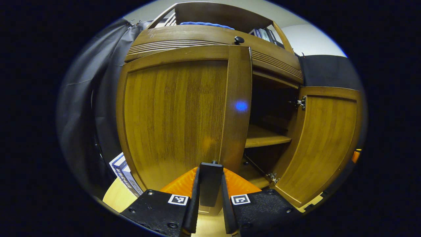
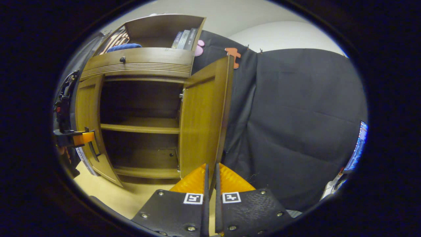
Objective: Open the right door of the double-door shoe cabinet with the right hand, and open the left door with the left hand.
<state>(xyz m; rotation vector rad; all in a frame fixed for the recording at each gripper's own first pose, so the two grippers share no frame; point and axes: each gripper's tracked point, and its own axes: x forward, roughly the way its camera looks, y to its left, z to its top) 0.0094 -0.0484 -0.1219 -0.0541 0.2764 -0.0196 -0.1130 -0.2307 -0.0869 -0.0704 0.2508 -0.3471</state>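
While the right door of the brown wooden double-door shoe cabinet already stands swung wide, its outer edge pointing toward the camera in the right gripper view, the left door is only part way open. In the left gripper view, the left tongs are closed narrowly on a dark rectangular handle at the lower inner edge of the left door, both fingers pressing its sides. That door fills most of the view and sits angled a little out from the cabinet front. Beside it, the dark interior shows a wooden middle shelf and the bottom board. In the right gripper view, the right tongs are drawn narrow around the thin free edge of the open right door, which seems pinched between them. The left tongs appear far off at the left door. Judging by this, the right-hand half of the task looks done, and the left door needs pulling farther out
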